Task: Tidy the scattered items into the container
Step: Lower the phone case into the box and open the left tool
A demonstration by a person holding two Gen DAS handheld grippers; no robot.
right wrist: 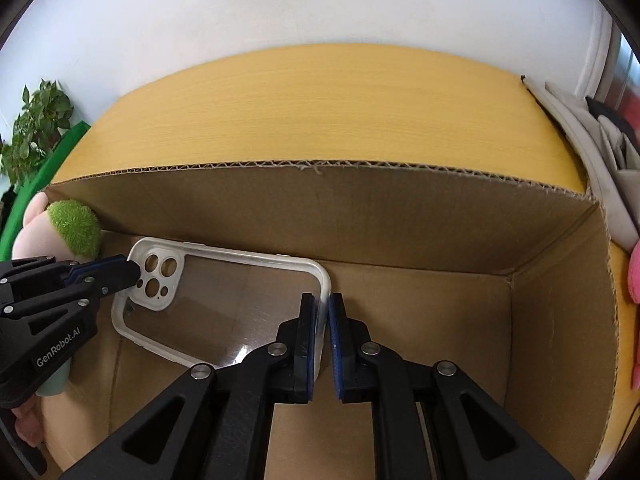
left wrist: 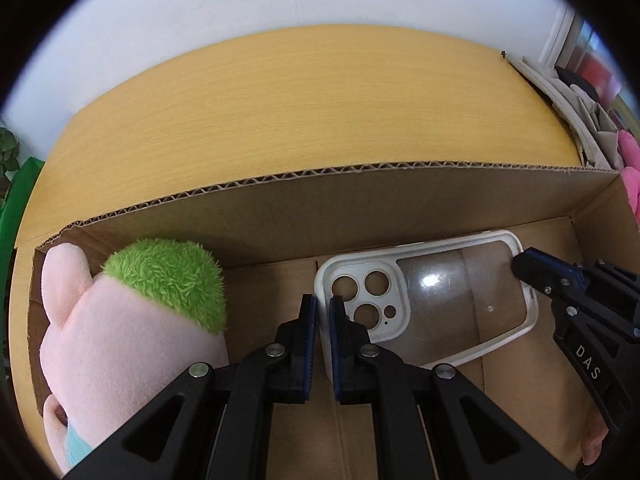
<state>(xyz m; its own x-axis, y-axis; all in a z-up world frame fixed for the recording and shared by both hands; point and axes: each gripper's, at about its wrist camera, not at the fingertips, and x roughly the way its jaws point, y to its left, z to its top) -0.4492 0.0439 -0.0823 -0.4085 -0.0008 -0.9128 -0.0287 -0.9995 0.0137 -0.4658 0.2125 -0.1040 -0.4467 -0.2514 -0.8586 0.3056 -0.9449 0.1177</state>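
Note:
A clear phone case (left wrist: 432, 300) (right wrist: 224, 300) with a white rim and camera cut-outs hangs low inside the open cardboard box (left wrist: 320, 216) (right wrist: 320, 208). My left gripper (left wrist: 324, 320) (right wrist: 134, 270) is shut on the rim at the camera end. At the opposite end, my right gripper (right wrist: 325, 320) (left wrist: 520, 264) is shut on the rim. A pink plush toy (left wrist: 120, 340) (right wrist: 32, 236) with a green tuft lies in the box's left end, just left of the left gripper.
The box stands on a yellow wooden table (left wrist: 300, 100) (right wrist: 320, 100) against a white wall. A potted plant (right wrist: 36, 128) and a green object are off to the left. White clutter (right wrist: 592, 136) and a pink item (left wrist: 630, 184) lie at the right.

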